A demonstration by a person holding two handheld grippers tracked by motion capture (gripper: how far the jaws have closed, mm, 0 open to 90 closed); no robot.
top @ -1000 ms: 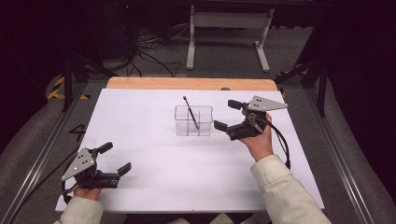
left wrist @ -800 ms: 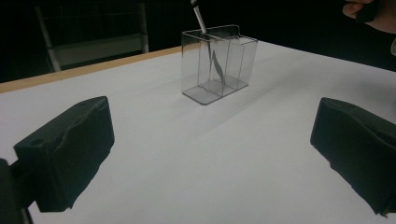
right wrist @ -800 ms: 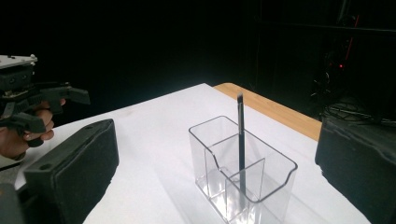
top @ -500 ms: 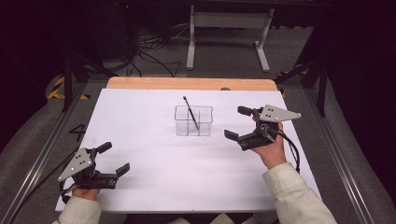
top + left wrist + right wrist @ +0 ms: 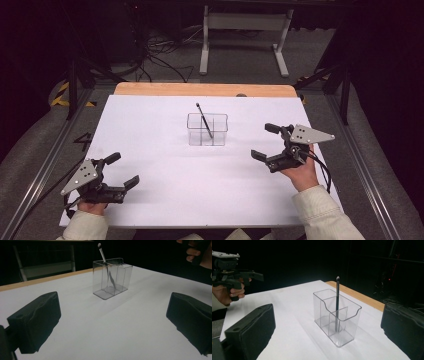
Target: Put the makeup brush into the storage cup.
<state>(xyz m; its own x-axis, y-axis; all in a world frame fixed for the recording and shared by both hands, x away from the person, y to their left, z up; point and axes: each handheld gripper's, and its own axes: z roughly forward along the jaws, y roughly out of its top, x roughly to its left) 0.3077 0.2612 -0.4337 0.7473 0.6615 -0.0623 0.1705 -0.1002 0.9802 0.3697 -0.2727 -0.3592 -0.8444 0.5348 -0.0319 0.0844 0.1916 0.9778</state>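
Note:
A clear plastic box [image 5: 207,130] with inner dividers stands mid-table on the white sheet [image 5: 150,130]. A thin dark brush [image 5: 204,120] leans in it, its tip up and to the left. My right gripper [image 5: 262,141] is held to the right of the box, a short gap away, open and empty. My left gripper [image 5: 123,169] rests near the front left corner, also open and empty. In the left gripper view, the box [image 5: 111,280] and brush [image 5: 101,250] lie well ahead of the spread jaws. In the right gripper view, the box [image 5: 337,317] sits between the jaws' lines, farther out.
A wooden table edge [image 5: 200,90] runs along the back of the sheet. Behind it stand a metal frame [image 5: 245,30] and loose cables on the floor. Rails flank the table on both sides. The right gripper view shows the left gripper [image 5: 237,277] far off.
My right gripper has drawn back from beside the box, moving right and nearer to the person. The left gripper has barely shifted. The brush stays in the box.

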